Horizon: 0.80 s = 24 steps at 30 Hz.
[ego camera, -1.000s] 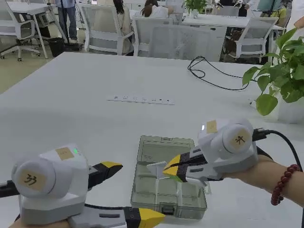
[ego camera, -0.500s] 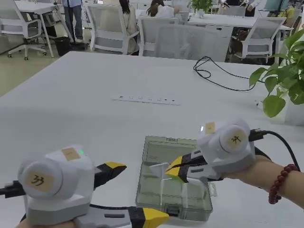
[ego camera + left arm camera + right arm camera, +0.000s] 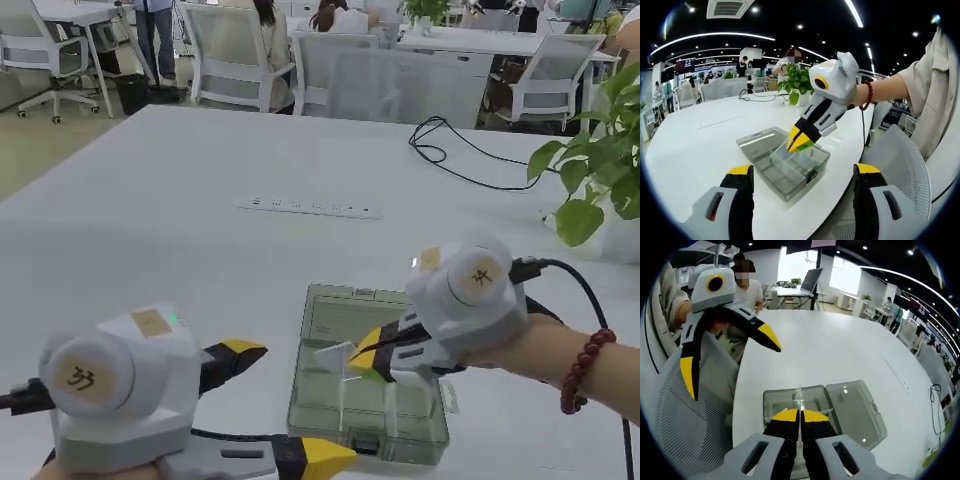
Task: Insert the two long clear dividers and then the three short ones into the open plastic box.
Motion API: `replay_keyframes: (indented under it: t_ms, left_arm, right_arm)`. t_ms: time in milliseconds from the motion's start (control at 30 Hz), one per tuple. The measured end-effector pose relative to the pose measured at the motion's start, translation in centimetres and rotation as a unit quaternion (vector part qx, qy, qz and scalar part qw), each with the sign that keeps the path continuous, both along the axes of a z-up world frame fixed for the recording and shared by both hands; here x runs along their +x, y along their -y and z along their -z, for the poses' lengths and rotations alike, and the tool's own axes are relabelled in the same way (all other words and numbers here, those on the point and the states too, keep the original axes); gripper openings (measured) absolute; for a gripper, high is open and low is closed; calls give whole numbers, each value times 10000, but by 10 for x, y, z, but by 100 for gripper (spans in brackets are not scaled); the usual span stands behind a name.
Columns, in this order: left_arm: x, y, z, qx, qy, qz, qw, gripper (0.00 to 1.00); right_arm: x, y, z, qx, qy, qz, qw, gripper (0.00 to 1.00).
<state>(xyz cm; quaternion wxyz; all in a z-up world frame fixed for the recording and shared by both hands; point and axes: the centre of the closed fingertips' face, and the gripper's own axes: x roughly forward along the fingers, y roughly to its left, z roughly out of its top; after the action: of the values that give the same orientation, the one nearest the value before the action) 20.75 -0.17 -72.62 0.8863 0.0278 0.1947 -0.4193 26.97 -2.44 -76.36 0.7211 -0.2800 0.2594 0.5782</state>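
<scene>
Jaws of the right gripper pinch a clear divider over the open box on the tabletop; the left gripper (jaws spread wide, empty) hangs just beside it.

- The left gripper gets chopped by the bottom edge of the head view: its body and lower jaw run out of the picture
- The right gripper hangs over the plastic box and covers its right-hand compartments
- The clear divider pinched in the right gripper shows edge-on in the right gripper view, just a thin line, so long or short, I can't tell, nor whether its lower edge sits in a slot
- Clear on clear: I can't count the dividers standing in the box
- The plant is cut by the right edge
- Markings on the white strip are too small to read
</scene>
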Motion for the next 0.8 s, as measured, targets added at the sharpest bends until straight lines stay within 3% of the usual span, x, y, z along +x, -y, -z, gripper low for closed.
replay_keyframes:
  t_ms: [133, 233, 333, 533, 800]
  left_arm:
    - [0, 0, -1, -33, 15, -4, 10000, 84]
    - [0, 0, -3, -93, 45, -22, 9999, 84]
    - [1, 0, -3, -94, 48, -24, 9999, 84]
    - [0, 0, -4, -70, 70, -11, 10000, 84]
    - [0, -1, -6, -80, 88, -40, 9999, 84]
  right_arm:
    - [-2, -4, 2, -292, -9, -203, 9994, 3]
    - [-3, -6, 3, -617, 121, -533, 9966, 2]
    - [-1, -10, 3, -730, 21, -444, 9963, 2]
    - [-3, -18, 5, -978, 112, -713, 9926, 2]
    - [-2, -23, 11, -1058, 71, -788, 9912, 2]
